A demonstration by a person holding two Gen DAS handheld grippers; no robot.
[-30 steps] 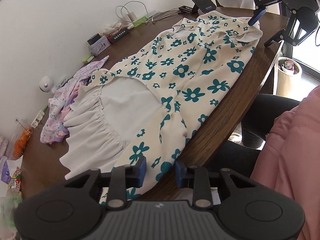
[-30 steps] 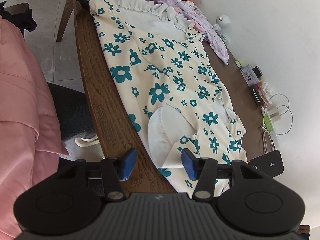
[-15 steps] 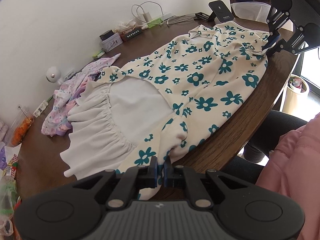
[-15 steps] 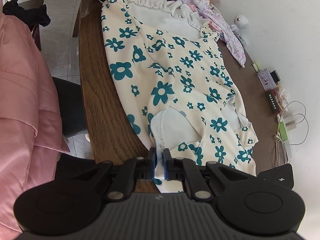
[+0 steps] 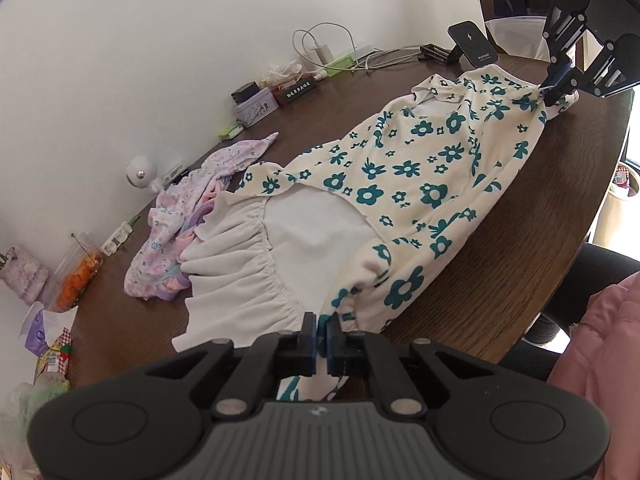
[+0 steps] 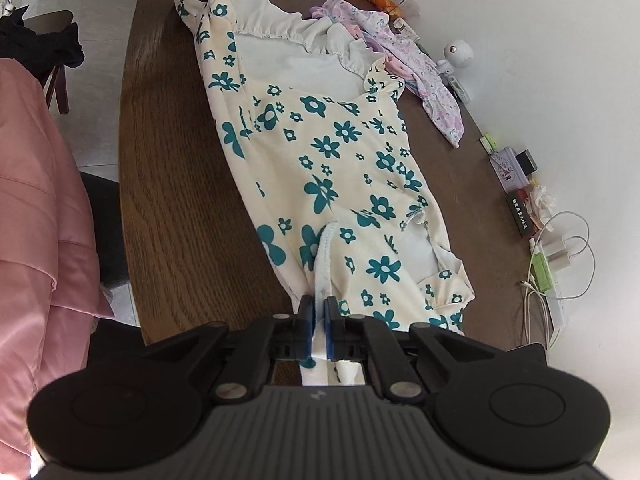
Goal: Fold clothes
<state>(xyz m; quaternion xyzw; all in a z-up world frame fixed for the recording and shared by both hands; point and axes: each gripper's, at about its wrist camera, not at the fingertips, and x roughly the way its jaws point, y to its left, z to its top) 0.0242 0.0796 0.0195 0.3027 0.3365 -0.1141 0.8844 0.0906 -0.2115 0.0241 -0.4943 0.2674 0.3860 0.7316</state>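
- Left wrist view: left gripper (image 5: 322,326), bottom centre, pinches the floral dress (image 5: 420,184) hem, jaws closed tight.
- Right gripper (image 6: 318,312), bottom centre, clamps the dress's opposite end on the wooden table (image 6: 172,184).

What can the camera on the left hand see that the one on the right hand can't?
Only the left view shows the black charging stand at the table's far end and a plastic-lined bin on the floor. Only the right view shows a chair draped with dark cloth and pale floor tiles. Both show the floral dress pinched at each end by the left gripper and right gripper, the lilac garment and the white charger.
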